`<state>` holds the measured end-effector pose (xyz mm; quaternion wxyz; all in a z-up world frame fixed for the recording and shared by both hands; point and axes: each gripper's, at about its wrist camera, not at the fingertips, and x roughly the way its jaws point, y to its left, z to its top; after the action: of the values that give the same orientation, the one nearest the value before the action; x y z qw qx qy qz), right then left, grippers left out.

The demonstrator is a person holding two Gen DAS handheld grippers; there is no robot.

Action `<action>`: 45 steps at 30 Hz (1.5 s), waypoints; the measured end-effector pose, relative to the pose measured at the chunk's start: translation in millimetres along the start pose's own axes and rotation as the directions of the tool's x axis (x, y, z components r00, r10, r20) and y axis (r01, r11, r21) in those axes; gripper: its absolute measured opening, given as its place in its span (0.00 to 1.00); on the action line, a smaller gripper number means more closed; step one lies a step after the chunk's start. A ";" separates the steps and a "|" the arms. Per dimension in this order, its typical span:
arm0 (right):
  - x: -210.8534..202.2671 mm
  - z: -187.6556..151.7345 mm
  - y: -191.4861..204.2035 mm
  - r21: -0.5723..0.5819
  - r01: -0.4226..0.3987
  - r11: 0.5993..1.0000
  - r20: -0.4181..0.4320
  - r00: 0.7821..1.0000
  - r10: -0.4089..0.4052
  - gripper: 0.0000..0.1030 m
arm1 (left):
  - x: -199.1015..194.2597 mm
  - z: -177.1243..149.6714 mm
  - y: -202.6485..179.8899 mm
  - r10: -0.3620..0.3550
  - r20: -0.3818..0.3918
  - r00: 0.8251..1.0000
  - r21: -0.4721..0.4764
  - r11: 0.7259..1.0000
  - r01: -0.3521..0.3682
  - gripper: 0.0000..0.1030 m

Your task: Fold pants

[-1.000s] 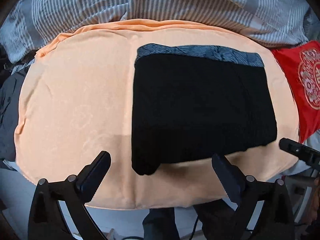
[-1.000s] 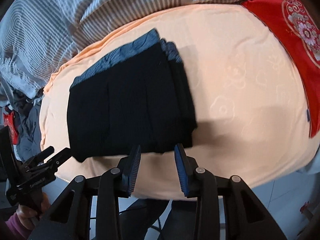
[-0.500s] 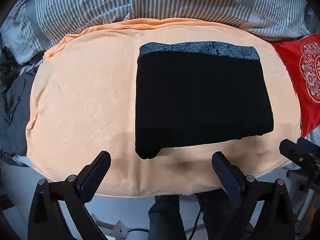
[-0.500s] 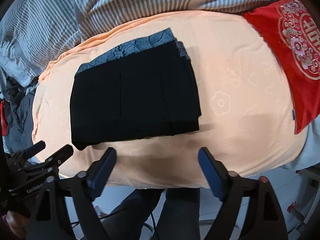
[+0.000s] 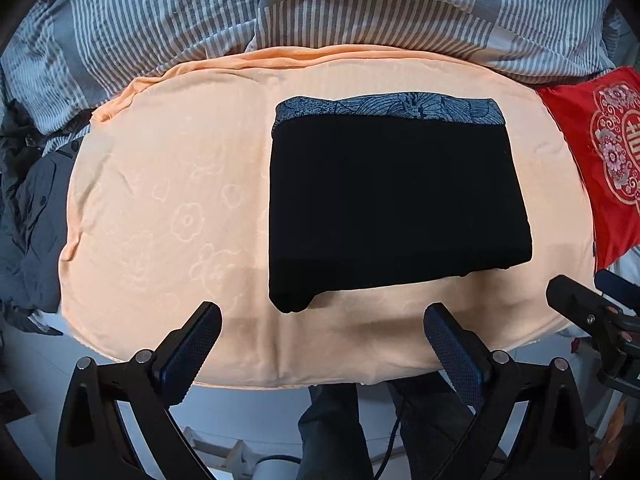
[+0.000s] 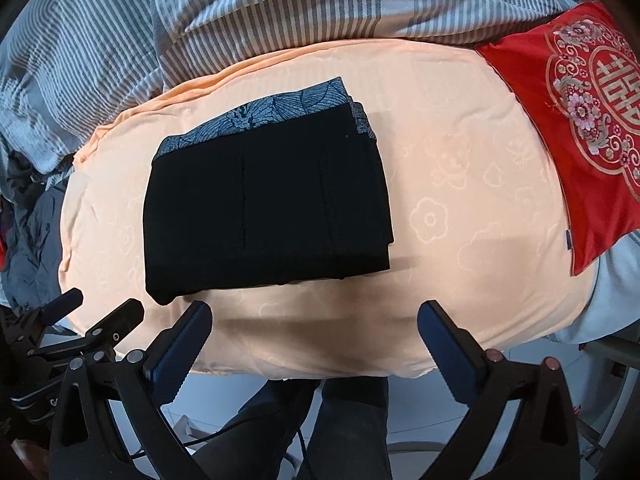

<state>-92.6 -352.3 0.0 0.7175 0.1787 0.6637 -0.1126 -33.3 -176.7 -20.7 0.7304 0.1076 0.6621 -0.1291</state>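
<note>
The black pants point(image 5: 394, 204) lie folded into a flat rectangle on the peach pad point(image 5: 168, 208), a blue patterned waistband along their far edge. In the right wrist view the same pants point(image 6: 268, 208) sit left of centre. My left gripper point(image 5: 322, 330) hangs above the pad's near edge, open, nothing between its fingers. My right gripper point(image 6: 314, 326) is also above the near edge; its jaws are opening wide and hold nothing. Each gripper shows at the other view's side: the right gripper point(image 5: 596, 312) and the left gripper point(image 6: 80, 320).
A grey striped duvet point(image 5: 320, 8) lies behind the pad. A red embroidered cushion point(image 6: 580, 128) sits at the right. Dark clothes point(image 5: 28, 220) are heaped at the left. A person's legs point(image 6: 340, 432) stand below the bed edge.
The right gripper's jaws went from nearly closed to wide apart. Both grippers rose, so the pad and pants look smaller and farther in both views.
</note>
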 end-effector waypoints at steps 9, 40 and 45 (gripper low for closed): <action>-5.9 -0.3 4.9 -0.015 0.014 1.000 0.002 1.000 -0.014 1.00 | -4.3 -1.8 -1.3 0.008 -0.003 1.000 0.001 1.000 -0.008 0.98; -11.3 5.8 11.8 -0.040 0.037 0.999 -0.006 0.999 -0.037 1.00 | -5.9 1.3 0.6 0.017 -0.007 1.000 -0.013 1.000 -0.017 0.98; -10.5 7.4 10.4 -0.041 0.040 0.998 -0.008 0.999 -0.040 1.00 | -5.9 1.4 -1.5 0.019 -0.004 1.000 -0.009 1.000 -0.019 0.98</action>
<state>-82.7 -346.7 11.9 0.7156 0.1513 0.6726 -0.1127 -33.0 -178.3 -14.7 0.7308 0.1109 0.6630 -0.1189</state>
